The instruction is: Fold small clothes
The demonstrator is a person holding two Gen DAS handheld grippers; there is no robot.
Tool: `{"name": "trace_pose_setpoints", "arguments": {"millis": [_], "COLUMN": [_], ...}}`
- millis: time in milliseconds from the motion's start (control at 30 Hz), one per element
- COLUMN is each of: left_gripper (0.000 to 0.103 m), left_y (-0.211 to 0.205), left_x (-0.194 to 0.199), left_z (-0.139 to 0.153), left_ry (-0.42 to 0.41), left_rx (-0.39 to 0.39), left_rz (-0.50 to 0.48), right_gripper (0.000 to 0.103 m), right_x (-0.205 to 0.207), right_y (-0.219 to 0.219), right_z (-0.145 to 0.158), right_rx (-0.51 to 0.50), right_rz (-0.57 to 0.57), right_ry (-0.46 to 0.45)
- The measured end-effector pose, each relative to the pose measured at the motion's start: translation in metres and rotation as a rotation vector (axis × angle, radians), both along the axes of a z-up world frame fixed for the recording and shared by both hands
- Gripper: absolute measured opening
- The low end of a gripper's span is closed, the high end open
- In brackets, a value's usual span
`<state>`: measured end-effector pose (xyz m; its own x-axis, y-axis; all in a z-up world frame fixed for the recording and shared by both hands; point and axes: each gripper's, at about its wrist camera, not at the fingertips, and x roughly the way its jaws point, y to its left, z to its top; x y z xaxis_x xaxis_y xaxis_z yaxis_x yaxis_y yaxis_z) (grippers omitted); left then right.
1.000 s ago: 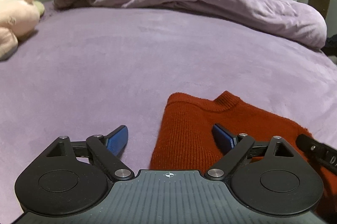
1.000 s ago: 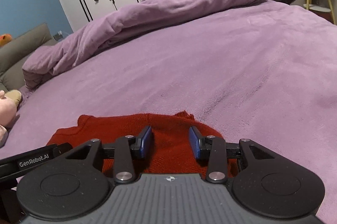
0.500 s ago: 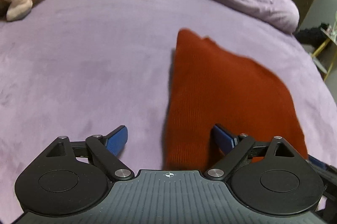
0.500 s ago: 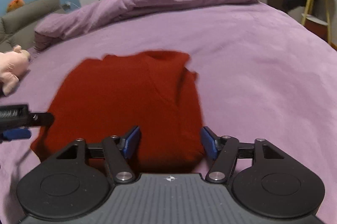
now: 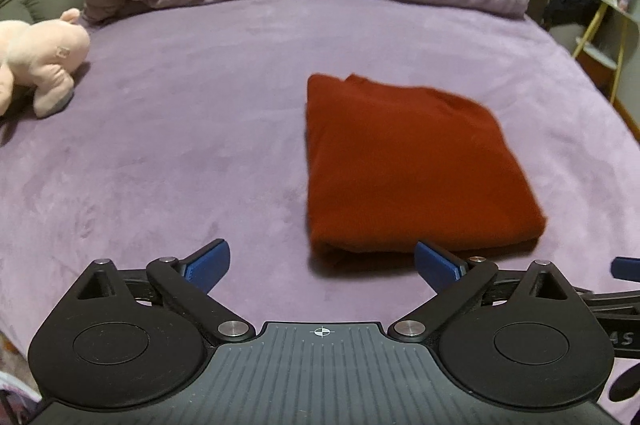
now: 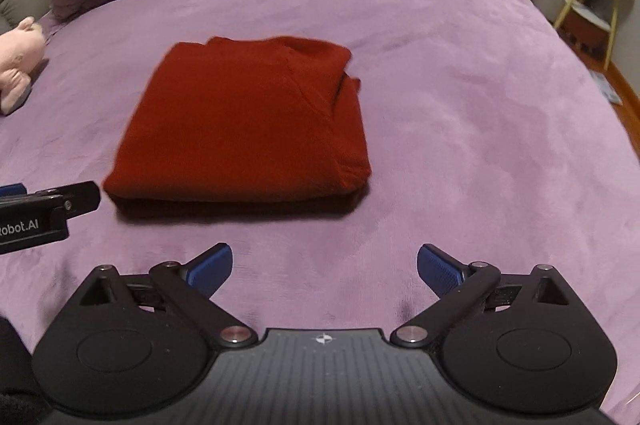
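Sweater [image 6: 244, 121] lies folded on the bed [image 6: 460, 113], released a second ago. We pull our left gripper [image 5: 322, 261] and right gripper [image 6: 325, 265] back, both spread and empty, garment just ahead. Fold looks finished.

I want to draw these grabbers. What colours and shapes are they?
Both the left gripper and right gripper have black bodies with round discs, silver rivets, a ribbed grey middle and blue fingertips. White lettering ending "Robot.AI" marks the left one's side.
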<state>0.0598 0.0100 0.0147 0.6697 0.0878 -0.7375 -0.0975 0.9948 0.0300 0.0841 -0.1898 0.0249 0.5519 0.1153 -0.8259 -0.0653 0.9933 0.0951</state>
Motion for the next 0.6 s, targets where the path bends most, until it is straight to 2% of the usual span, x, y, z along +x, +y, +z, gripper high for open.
{"name": "trace_pose_setpoints", "arguments": {"millis": [67,167,367,500,600], "left_gripper": [0.103,0.103,0.103,0.103,0.103], "left_y": [0.001,0.001,-0.001,-0.003,-0.002], "left_x": [-0.002,-0.005,0.001,0.003,0.004], "left_z": [0.005,0.008,0.011,0.009,0.006], "left_ry": [-0.008,0.0,0.066,0.068,0.084], "left_rx": [-0.008,-0.001,0.046,0.093,0.098], "left_rz": [0.0,-0.003,-0.014,-0.012,-0.005], "right_gripper": [0.099,0.099,0.099,0.099,0.099], "right_x": [0.0,0.004,0.008,0.01,0.011], "right_y": [0.002,0.009,0.017,0.023,0.026], "right_z": [0.006,0.011,0.01,0.007,0.005], "right_rx": [-0.026,-0.054,-0.047,-0.091,-0.104], "right_rz": [0.0,0.0,-0.009,-0.003,-0.003], "right_ry": [-0.007,0.031,0.084,0.1,0.104]}}
